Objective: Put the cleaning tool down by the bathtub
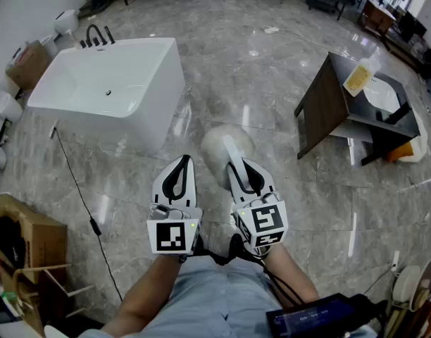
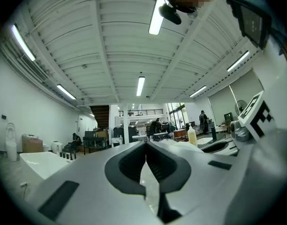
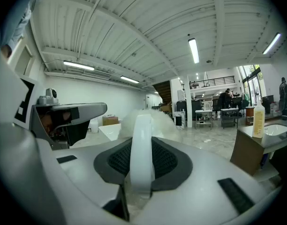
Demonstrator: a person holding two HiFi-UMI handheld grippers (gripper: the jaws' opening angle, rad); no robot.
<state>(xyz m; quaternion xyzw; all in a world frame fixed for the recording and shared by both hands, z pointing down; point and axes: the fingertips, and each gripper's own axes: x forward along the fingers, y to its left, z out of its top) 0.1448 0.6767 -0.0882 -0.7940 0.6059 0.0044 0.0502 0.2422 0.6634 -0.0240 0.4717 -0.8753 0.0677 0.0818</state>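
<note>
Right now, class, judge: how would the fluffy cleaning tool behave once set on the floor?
Probably light: the right gripper carries the cleaning tool by its thin handle alone. Its fluffy head likely squashes softly, while the handle looks stiff.

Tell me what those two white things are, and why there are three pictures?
A person holds one tool in each hand. The head view comes from a camera on their head, looking down. The other two come from small cameras riding on each tool. The left hand-held gripper is shut and empty. The right hand-held gripper pinches the white handle of a fluffy cleaning tool. A white bathtub stands on the grey floor, ahead to the left.
</note>
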